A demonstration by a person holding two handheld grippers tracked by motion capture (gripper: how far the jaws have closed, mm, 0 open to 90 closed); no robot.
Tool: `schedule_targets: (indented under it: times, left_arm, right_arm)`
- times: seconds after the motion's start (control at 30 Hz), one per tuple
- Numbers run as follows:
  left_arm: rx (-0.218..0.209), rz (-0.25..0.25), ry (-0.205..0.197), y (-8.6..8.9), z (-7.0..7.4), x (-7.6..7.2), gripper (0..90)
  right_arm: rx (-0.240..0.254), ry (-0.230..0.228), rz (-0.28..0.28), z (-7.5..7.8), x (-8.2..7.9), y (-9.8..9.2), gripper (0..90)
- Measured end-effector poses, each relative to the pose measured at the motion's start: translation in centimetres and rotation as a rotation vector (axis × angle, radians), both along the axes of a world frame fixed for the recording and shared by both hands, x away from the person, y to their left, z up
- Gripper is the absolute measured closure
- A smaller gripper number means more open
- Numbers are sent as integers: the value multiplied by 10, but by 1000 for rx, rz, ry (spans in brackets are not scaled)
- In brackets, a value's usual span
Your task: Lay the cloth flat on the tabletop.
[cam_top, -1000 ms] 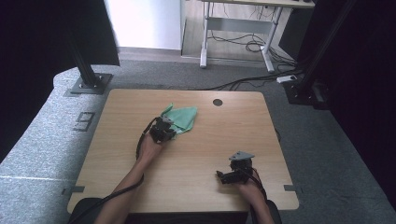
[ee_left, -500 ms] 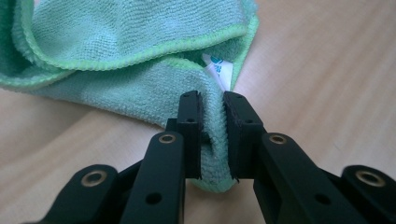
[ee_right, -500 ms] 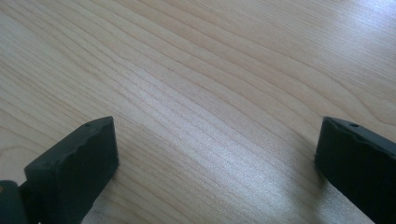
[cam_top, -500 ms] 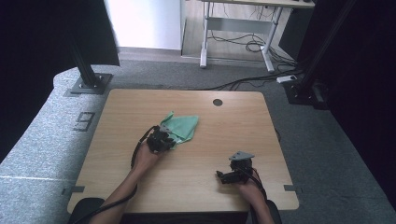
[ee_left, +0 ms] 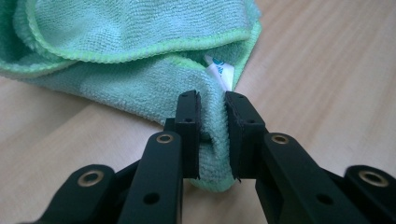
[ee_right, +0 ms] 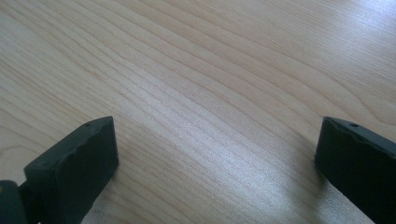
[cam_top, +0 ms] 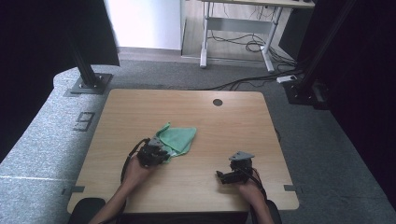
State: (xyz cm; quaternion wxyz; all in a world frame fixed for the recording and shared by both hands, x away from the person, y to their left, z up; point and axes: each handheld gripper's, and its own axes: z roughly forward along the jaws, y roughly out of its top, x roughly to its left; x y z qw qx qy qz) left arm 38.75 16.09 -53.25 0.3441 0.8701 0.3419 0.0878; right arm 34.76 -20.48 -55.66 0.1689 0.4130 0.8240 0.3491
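A green microfibre cloth (cam_top: 180,139) lies crumpled left of centre on the wooden table (cam_top: 233,126). My left gripper (cam_top: 161,150) is at the cloth's near-left corner. In the left gripper view the cloth (ee_left: 140,56) shows a white tag, and a fold of its hem sits pinched between the two pads of the left gripper (ee_left: 212,100). Those jaws have just been easing open slightly, with the fold still between them. My right gripper (cam_top: 220,176) rests low near the front right of the table. Its jaws stand wide open over bare wood in the right gripper view (ee_right: 215,140).
A round cable hole (cam_top: 217,101) sits near the table's far edge. Black stand bases stand on the floor at the far left (cam_top: 88,84) and far right (cam_top: 303,91). Both forearms come in over the table's near edge.
My left gripper has pulled back toward the near edge, and the green cloth has come along with it. The right gripper has stayed where it was.
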Motion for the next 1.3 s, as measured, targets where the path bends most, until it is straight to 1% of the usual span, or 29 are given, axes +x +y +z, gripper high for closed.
schedule_targets:
  times: [0.03, 0.1, 0.17, 0.2, 0.23, 0.27, 0.3, 0.4, 0.43, 0.5, 0.53, 0.57, 0.6, 0.63, 0.67, 0.7, 0.73, 0.77, 0.8, 0.83, 0.87, 0.97, 1.0, 1.03, 1.07, 1.17, 1.3]
  left_arm:
    - [0, 0, 0, 0, 0, 0, 753]
    - [-1, -2, -1, 1, 0, -10, 753]
    - [7, -5, -11, 2, 0, -16, 752]
    - [7, -5, -11, 2, 0, -16, 750]
    - [5, -4, -23, 3, -1, -21, 746]
    - [5, -4, -23, 3, -1, -21, 743]
    - [-7, 2, -34, 4, -3, -23, 741]
    - [-12, 3, -43, 5, -5, -24, 732]
    - [-11, 1, -59, 4, -6, -25, 725]
    - [-15, 4, -76, 4, -8, -28, 711]
    - [-15, 4, -76, 4, -8, -28, 705]
    - [-20, 6, -90, 4, -9, -29, 701]
    - [-20, 6, -90, 4, -9, -29, 695]
    - [-30, 12, -97, 4, -11, -30, 689]
    - [-30, 12, -97, 4, -11, -30, 686]
    - [-44, 16, -101, 5, -12, -31, 684]
    - [-44, 16, -101, 5, -12, -31, 684]
    - [-53, 18, -100, 5, -13, -31, 683]
    - [-62, 19, -96, 6, -13, -30, 683]
    - [-74, 19, -85, 7, -13, -29, 679]
    - [-76, 19, -83, 7, -13, -29, 678]
    - [-69, 16, -89, 7, -13, -30, 670]
    - [-69, 16, -89, 7, -13, -30, 666]
    - [-68, 15, -90, 6, -13, -30, 666]
    - [-67, 16, -90, 6, -13, -30, 659]
    - [-72, 15, -85, 7, -13, -30, 657]
    - [-79, 15, -78, 7, -13, -29, 657]
  right_arm:
    - [0, 0, 0, 0, 0, 0, 0]
    - [1, 0, 7, 0, -1, 0, 0]
    - [-2, -2, 15, 0, -1, 0, 0]
    - [-2, -2, 15, 0, -1, 0, 0]
    - [-1, -2, 20, 0, -1, 0, 0]
    - [-1, -2, 20, 0, -1, 0, 0]
    - [1, 0, 23, 0, -2, 1, 0]
    - [1, 0, 25, 0, -2, 1, 0]
    - [1, 0, 24, 0, -2, 1, 0]
    - [-1, 3, 21, 0, -1, 1, 2]
    - [-1, 3, 21, 0, -1, 1, 2]
    - [-6, 10, 10, 2, -1, 1, 43]
    - [-6, 10, 10, 2, -1, 1, 43]
    - [5, 25, 5, 5, 0, 0, 99]
    - [26, 37, 8, 7, 1, 0, 129]
    - [44, 48, 11, 8, 1, 0, 136]
    - [44, 48, 11, 8, 1, 0, 136]
    - [68, 67, 23, 10, 3, 2, 151]
    - [68, 67, 23, 10, 3, 2, 151]
    - [74, 73, 45, 14, 5, 7, 179]
    - [82, 72, 55, 16, 6, 9, 187]
    - [114, 72, 87, 23, 9, 20, 227]
    - [114, 72, 87, 23, 9, 20, 227]
    - [116, 71, 103, 26, 11, 24, 243]
    - [120, 70, 127, 32, 15, 33, 273]
    - [119, 64, 170, 40, 22, 51, 326]
    - [114, 54, 231, 48, 32, 76, 414]
